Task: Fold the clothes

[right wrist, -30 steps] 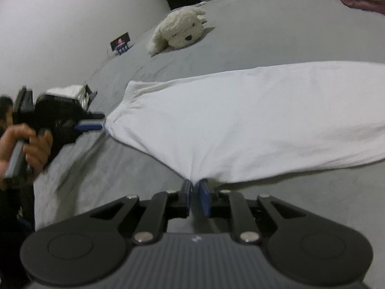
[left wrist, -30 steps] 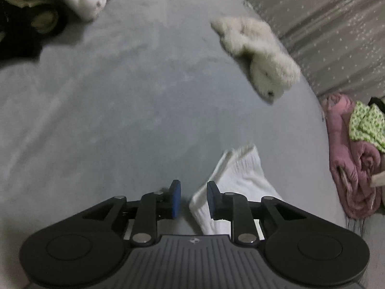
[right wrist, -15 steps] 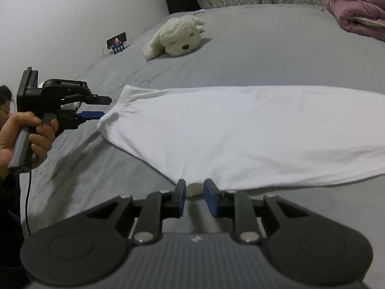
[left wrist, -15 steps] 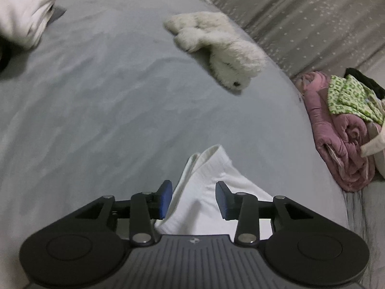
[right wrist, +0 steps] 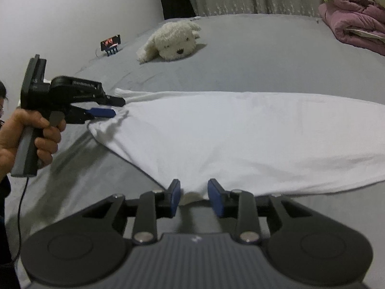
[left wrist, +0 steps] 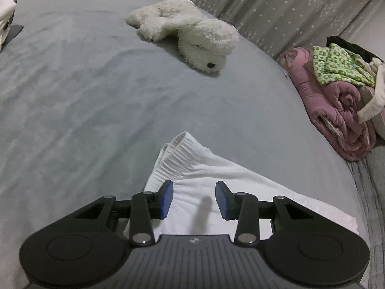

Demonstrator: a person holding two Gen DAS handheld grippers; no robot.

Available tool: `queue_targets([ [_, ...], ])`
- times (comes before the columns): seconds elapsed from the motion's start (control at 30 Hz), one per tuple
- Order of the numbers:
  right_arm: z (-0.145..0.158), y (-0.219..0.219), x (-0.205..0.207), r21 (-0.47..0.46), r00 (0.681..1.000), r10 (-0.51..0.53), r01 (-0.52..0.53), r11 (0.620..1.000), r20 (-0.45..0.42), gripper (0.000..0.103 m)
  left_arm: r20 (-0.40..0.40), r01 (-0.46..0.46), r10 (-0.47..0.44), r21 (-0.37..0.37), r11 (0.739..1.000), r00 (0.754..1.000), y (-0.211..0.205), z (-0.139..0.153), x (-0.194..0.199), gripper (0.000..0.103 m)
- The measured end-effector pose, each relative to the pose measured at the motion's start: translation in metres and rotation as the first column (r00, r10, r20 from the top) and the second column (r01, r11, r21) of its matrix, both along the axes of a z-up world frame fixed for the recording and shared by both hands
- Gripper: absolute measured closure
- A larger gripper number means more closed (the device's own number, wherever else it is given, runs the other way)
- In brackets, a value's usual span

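Two grippers, both let go of the cloth. Left gripper (left wrist: 194,198): blue pads parted, white garment (left wrist: 216,180) lying under and between them, no pad pressing on it. Its jaws widened within the last second and have held that gap since. Right gripper (right wrist: 194,197): jaws have just been opening; a peak of the garment's near hem sits between the pads, apparently untouched.

Garment spans the grey bed (left wrist: 72,96) across the middle of the right wrist view, ribbed end at centre-left beside the left gripper, long body running off the right edge. Laid flat, one wrinkle at the left end.

Risks, as judged:
- The hem peak at lower centre of the right view stands up a little; if it sags or catches a pad as the hand pulls away, the edge drags and the lay goes crooked.
- Left pads hover right over the ribbed end; lifting off with a pad snagged in the rib would bunch it.
- Thin white fabric in dim light, edges hard to read; a re-grasp may take both layers or miss the seam.
- Plush dog (right wrist: 173,41), upper centre, and the pink blanket pile (right wrist: 356,16), upper right, sit well apart; little hazard.

Writing: raised lettering along the left gripper's body, left of the right view, too blurred to read. Small emblem on each wrist housing, illegible. Lit phone screen (right wrist: 110,42) at upper left, content unreadable.
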State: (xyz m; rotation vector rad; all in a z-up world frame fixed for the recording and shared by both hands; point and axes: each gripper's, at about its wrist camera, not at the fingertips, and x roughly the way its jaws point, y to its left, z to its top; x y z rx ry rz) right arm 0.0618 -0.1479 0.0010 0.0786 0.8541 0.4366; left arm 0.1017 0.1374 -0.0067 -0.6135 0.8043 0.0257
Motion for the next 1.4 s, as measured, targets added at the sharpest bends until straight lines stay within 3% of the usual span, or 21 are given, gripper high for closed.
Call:
queue_targets([
  [0.17, 0.002, -0.003, -0.001, -0.002, 1.000, -0.022, 0.022, 1.000, 0.018, 0.073, -0.009, -0.032, 0.031, -0.037, 0.999, 0.999, 0.008, -0.003, 0.000, 0.067],
  [0.27, 0.008, -0.006, -0.004, -0.015, 0.995, -0.055, 0.056, 0.998, 0.078, 0.072, -0.011, -0.040, 0.039, -0.046, 0.998, 0.999, 0.009, -0.003, -0.002, 0.067],
  [0.33, 0.010, -0.007, -0.003, -0.018, 0.991, -0.079, 0.082, 0.997, 0.109, 0.067, -0.011, -0.044, 0.044, -0.049, 0.998, 0.999, 0.010, -0.003, -0.003, 0.067],
  [0.4, 0.004, -0.007, 0.003, -0.023, 0.990, -0.094, 0.097, 0.995, 0.109, 0.063, -0.013, -0.049, 0.048, -0.052, 0.997, 0.999, 0.010, -0.004, -0.002, 0.067],
  [0.53, -0.016, -0.003, 0.014, -0.062, 0.993, -0.100, 0.105, 0.993, 0.068, 0.063, -0.017, -0.057, 0.056, -0.062, 0.996, 0.998, 0.012, -0.005, -0.001, 0.068],
  [0.63, -0.018, -0.005, 0.016, -0.079, 0.992, -0.089, 0.096, 0.992, 0.084, 0.063, -0.018, -0.062, 0.061, -0.072, 0.996, 0.998, 0.014, -0.006, -0.001, 0.069],
  [0.9, -0.014, -0.062, 0.030, -0.060, 0.964, -0.247, 0.253, 0.965, 0.095, 0.061, -0.016, -0.065, 0.064, -0.068, 0.996, 0.998, 0.013, -0.007, -0.002, 0.069],
  [1.07, -0.015, -0.125, 0.036, -0.033, 0.896, -0.436, 0.440, 0.897, 0.088, 0.061, -0.014, -0.061, 0.061, -0.061, 0.996, 0.998, 0.012, -0.007, -0.002, 0.069],
  [1.27, -0.020, -0.200, 0.032, 0.010, 0.766, -0.638, 0.640, 0.768, 0.079, 0.061, -0.006, -0.050, 0.049, -0.038, 0.998, 0.999, 0.009, -0.007, -0.002, 0.069],
  [1.4, -0.022, -0.253, 0.021, 0.117, 0.666, -0.745, 0.737, 0.665, 0.042, 0.063, -0.002, -0.042, 0.042, -0.021, 0.999, 0.999, 0.006, -0.007, -0.002, 0.069],
])
